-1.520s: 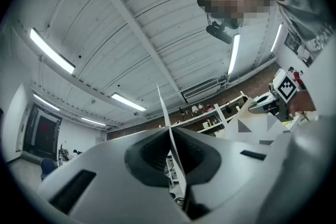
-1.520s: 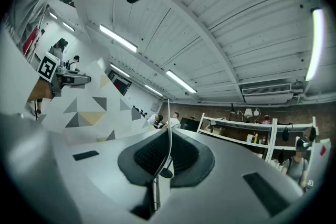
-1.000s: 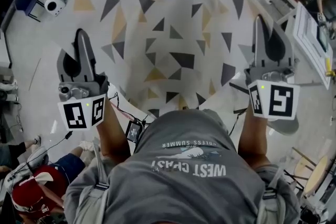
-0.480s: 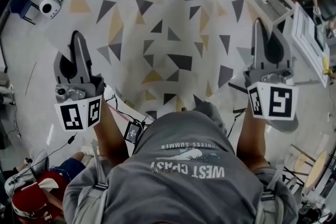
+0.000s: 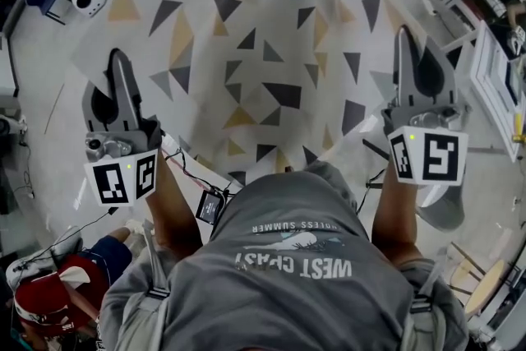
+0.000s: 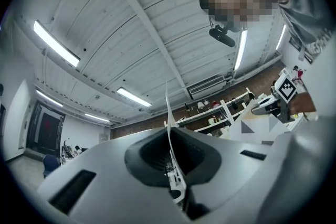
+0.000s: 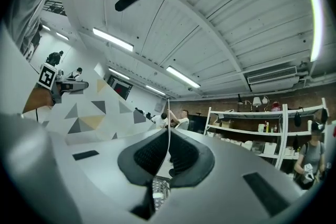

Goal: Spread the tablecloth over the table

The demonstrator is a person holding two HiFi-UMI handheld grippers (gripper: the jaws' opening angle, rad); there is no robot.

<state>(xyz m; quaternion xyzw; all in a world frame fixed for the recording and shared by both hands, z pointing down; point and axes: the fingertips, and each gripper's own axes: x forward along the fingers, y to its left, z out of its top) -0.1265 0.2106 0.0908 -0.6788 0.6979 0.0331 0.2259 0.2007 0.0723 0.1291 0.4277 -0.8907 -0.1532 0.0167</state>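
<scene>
grey T-shirt, "WEST COAST", "SUMMER"

Tablecloth between left gripper, right gripper

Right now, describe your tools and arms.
Left tool and right tool are grey tapering shells, each with a white cube of black square markers. Red and black wires run by the left arm. The T-shirt is grey.
</scene>
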